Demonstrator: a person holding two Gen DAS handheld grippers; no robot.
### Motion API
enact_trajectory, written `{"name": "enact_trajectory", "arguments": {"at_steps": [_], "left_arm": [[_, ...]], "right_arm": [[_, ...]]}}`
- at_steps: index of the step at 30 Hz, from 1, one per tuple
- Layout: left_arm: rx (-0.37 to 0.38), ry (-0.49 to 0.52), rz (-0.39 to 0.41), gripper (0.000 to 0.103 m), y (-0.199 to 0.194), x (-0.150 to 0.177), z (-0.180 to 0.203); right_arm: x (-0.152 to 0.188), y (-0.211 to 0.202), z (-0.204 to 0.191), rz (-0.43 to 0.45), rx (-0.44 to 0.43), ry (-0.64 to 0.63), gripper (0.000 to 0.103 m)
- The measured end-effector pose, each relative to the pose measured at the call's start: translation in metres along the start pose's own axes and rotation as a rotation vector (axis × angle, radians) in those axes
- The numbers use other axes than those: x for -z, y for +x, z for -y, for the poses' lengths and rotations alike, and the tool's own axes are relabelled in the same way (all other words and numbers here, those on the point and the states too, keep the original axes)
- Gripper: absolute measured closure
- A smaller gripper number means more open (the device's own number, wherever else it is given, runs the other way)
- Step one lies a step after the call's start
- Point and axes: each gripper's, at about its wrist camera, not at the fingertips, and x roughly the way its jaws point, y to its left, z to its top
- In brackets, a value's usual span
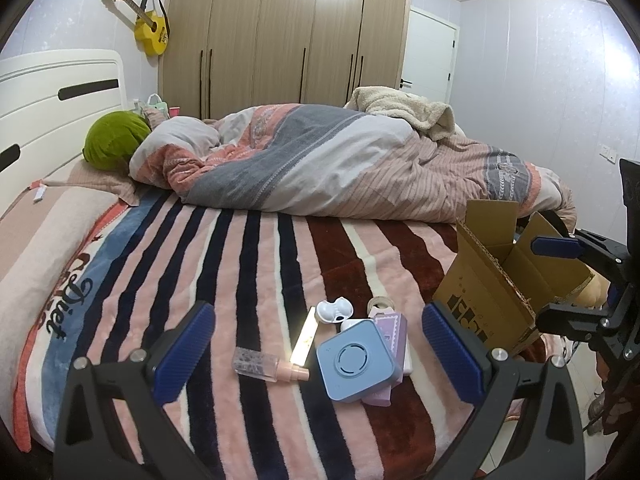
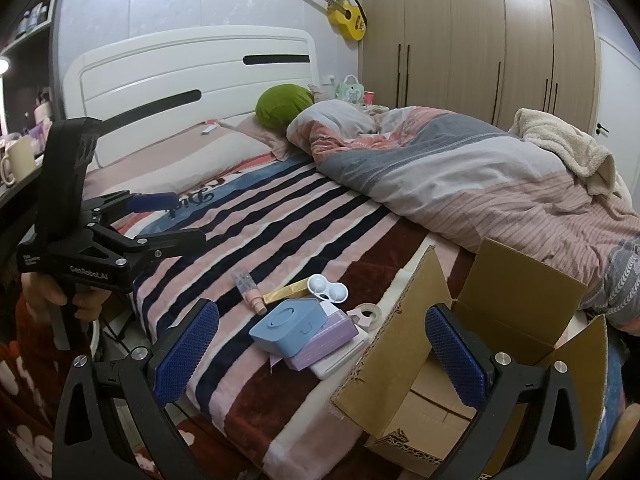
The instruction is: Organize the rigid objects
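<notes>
A small pile of objects lies on the striped blanket near the bed's edge. It holds a blue square box (image 1: pixel 356 364) (image 2: pixel 288 324) on a purple box (image 1: pixel 390 330) (image 2: pixel 326 344), a clear spray bottle (image 1: pixel 260 365) (image 2: pixel 249 287), a gold stick (image 1: pixel 303 336) (image 2: pixel 285 292), a white lens case (image 1: pixel 334 309) (image 2: pixel 329 288) and a tape roll (image 1: pixel 379 303) (image 2: pixel 369 314). An open cardboard box (image 1: pixel 496 280) (image 2: pixel 396 344) stands to their right. My left gripper (image 1: pixel 320 350) (image 2: pixel 176 220) hovers open before the pile. My right gripper (image 2: pixel 324 354) (image 1: pixel 556 280) is open too, one finger over the cardboard box.
A rumpled duvet (image 1: pixel 320 160) and a green pillow (image 1: pixel 114 144) fill the far half of the bed. The white headboard (image 2: pixel 192 76), a yellow guitar (image 2: pixel 344 12) and a wardrobe (image 1: pixel 288 36) lie beyond. A hand (image 2: pixel 52 292) holds the left gripper beside a mug (image 2: pixel 20 158).
</notes>
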Motion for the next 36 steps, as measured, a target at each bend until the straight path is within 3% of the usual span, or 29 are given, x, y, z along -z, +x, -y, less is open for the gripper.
{"name": "enact_trajectory", "arguments": {"at_steps": [11,16,19,23,27,36], "left_arm": [[0.000,-0.009,0.003,0.000,-0.001,-0.001,-0.003],[-0.010,-0.030,0.007,0.000,0.001,0.003,-0.022],[-0.015,-0.040,0.007,0.000,0.004,0.008,-0.040],[-0.007,-0.056,-0.001,0.000,0.012,0.017,-0.063],[0.009,-0.069,-0.028,0.000,0.028,0.030,-0.083],[0.016,-0.079,-0.079,0.000,0.061,0.059,-0.110]], "right_arm": [[0.004,0.002,-0.014,-0.005,0.041,-0.060,0.000],[0.000,0.009,-0.037,-0.014,0.060,-0.123,0.000],[-0.003,0.018,-0.053,-0.021,0.047,-0.157,0.005],[0.000,0.048,-0.078,-0.081,0.029,-0.190,0.012],[0.011,0.088,-0.092,-0.162,0.023,-0.165,0.012],[0.039,0.163,-0.093,-0.316,0.195,-0.167,0.012]]}}
